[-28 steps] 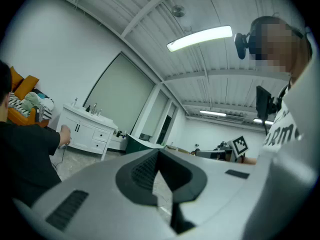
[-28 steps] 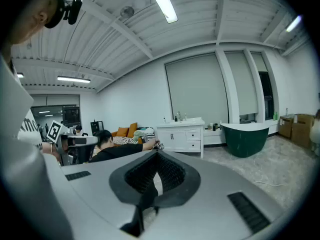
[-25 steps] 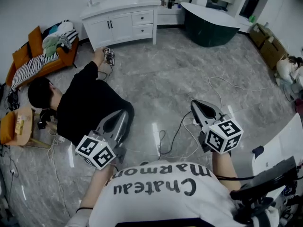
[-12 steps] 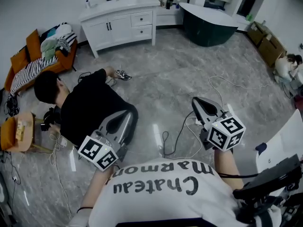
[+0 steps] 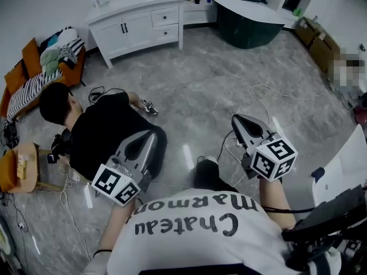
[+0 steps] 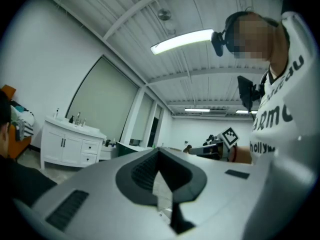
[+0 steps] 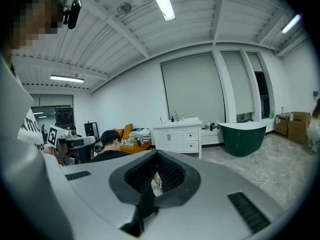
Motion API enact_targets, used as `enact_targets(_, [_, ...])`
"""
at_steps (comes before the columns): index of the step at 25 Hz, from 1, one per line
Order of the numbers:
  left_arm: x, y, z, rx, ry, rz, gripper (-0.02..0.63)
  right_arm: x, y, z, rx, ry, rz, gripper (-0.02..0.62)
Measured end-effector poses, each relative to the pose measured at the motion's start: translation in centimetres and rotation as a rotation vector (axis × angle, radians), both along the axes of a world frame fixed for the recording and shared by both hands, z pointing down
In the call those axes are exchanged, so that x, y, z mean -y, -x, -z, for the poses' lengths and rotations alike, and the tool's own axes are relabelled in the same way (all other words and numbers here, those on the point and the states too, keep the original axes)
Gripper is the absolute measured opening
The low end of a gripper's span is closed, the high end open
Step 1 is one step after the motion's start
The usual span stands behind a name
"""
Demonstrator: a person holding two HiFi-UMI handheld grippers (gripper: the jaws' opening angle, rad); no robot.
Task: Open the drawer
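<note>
count on site. two grippers: left gripper (image 5: 146,137) and right gripper (image 5: 238,122). two marker cubes (image 5: 114,183), one per gripper. two persons: one in a white printed shirt (image 5: 195,228) and one crouching person in black (image 5: 103,132) on the floor. one white vanity cabinet (image 5: 137,44), fitted with two drawers (image 5: 164,18) and two doors (image 5: 109,38). one dark green bathtub (image 5: 252,26). one orange sofa (image 5: 26,67). two cardboard boxes (image 5: 323,57) by the right wall. bottles on the vanity top: too small to count.
</note>
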State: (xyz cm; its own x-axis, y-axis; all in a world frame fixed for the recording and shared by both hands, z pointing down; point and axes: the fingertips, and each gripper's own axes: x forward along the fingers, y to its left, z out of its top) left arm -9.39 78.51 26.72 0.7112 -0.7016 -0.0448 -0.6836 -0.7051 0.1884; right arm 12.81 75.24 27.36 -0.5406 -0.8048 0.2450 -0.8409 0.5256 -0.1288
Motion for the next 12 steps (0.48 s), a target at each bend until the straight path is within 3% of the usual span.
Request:
enact_targets(7, [8.0, -1.3, -2.8, 0.048, 0.096, 0.036, 0.008, 7.7, -0.2, -1.5, -0.025, 0.003, 0.047, 0.011])
enact_targets(12, [14.8, -4.1, -3.8, 0.062, 0.117, 0.036, 0.008, 15.3, -3.8, -2.6, -0.036, 0.045, 0.051, 0.011])
